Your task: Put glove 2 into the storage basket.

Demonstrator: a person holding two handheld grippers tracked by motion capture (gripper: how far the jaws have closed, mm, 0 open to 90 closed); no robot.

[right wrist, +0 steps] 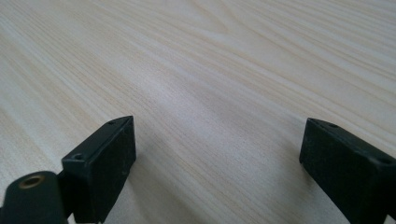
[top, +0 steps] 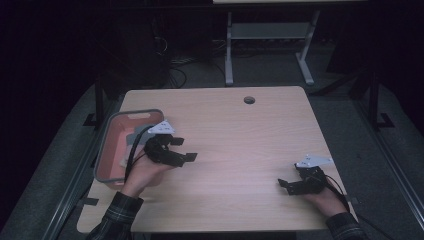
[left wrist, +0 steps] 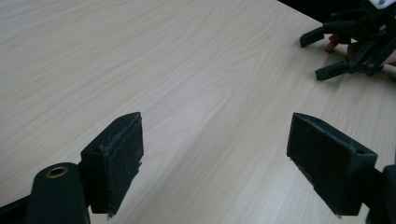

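Note:
My left gripper (top: 186,149) is held low over the left part of the light wooden table (top: 235,130), beside a bin. It is open, and in the left gripper view (left wrist: 219,158) bare wood shows between its two black jaws. Near the table's right front corner my right gripper (top: 289,176) is also open. The right gripper view (right wrist: 219,163) shows nothing but wood grain between its jaws. At the top right of the left gripper view, the right gripper (left wrist: 322,56) faces mine with its jaws apart.
A red bin with a grey rim (top: 127,116) stands at the table's left edge; grey and white items lie inside, too dim to identify. A round cable hole (top: 249,100) sits near the far edge. Beyond the table stands a white desk frame (top: 229,55).

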